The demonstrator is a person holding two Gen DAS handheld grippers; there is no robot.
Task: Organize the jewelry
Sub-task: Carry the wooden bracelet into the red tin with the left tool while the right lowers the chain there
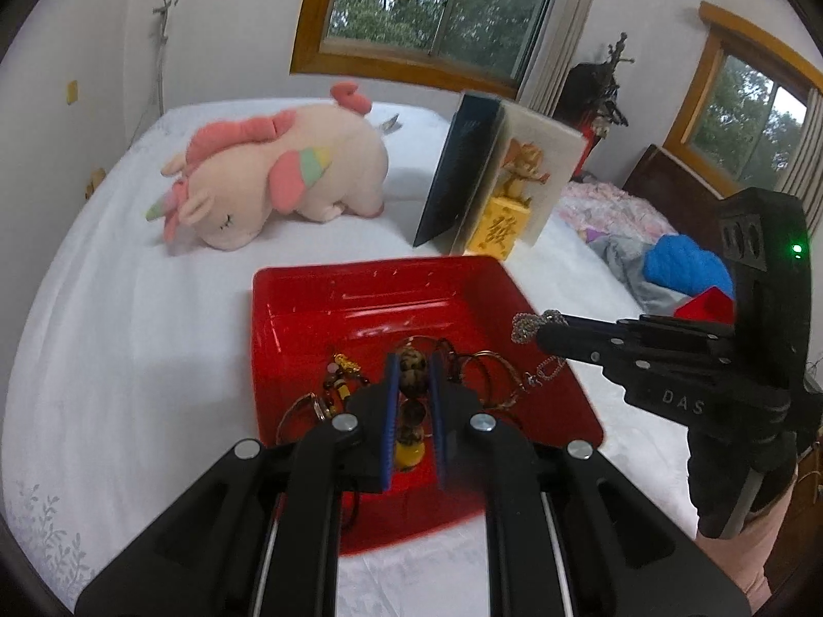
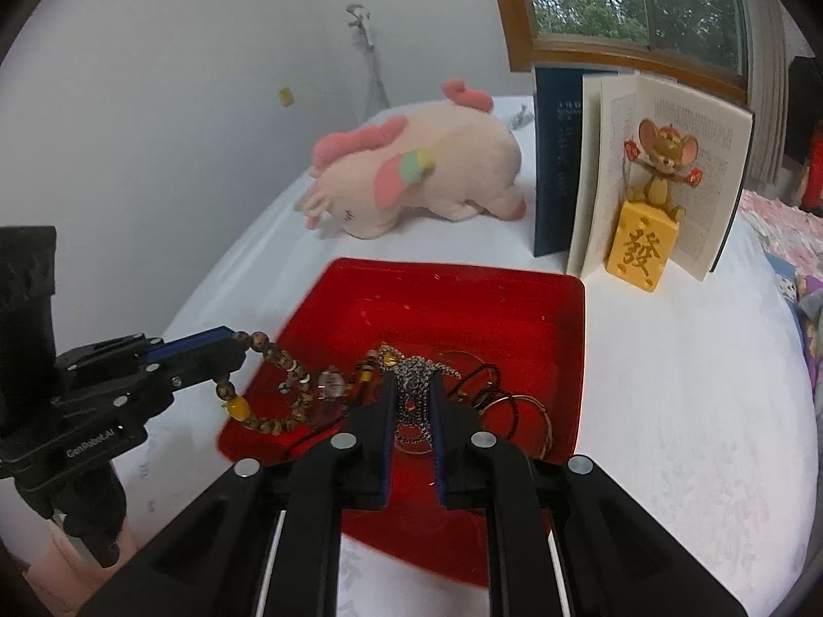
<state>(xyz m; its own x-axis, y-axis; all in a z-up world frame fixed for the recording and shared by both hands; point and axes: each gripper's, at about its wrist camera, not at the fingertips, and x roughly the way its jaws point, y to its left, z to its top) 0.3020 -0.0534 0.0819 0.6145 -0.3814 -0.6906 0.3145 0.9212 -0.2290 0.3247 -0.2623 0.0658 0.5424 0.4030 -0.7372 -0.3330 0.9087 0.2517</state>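
Note:
A red tray (image 1: 308, 308) (image 2: 540, 308) lies on the white bed and holds a tangle of jewelry. My left gripper (image 1: 414, 362) (image 2: 234, 342) is shut on a brown bead bracelet (image 1: 413, 365) (image 2: 272, 360) with a yellow bead, over the tray's left side. My right gripper (image 2: 414, 385) (image 1: 540, 331) is shut on a silver chain necklace (image 2: 416, 380) (image 1: 530, 326), over the tray's right side. Thin bangles (image 2: 519, 411) (image 1: 488, 375) and a gold-charm cord (image 1: 342, 365) lie in the tray.
A pink unicorn plush (image 1: 272, 175) (image 2: 411, 175) lies behind the tray. An open book (image 2: 643, 164) (image 1: 494, 175) stands upright behind a mouse figurine on a yellow block (image 2: 648, 205). Bedding and blue cloth (image 1: 684, 267) lie at the right.

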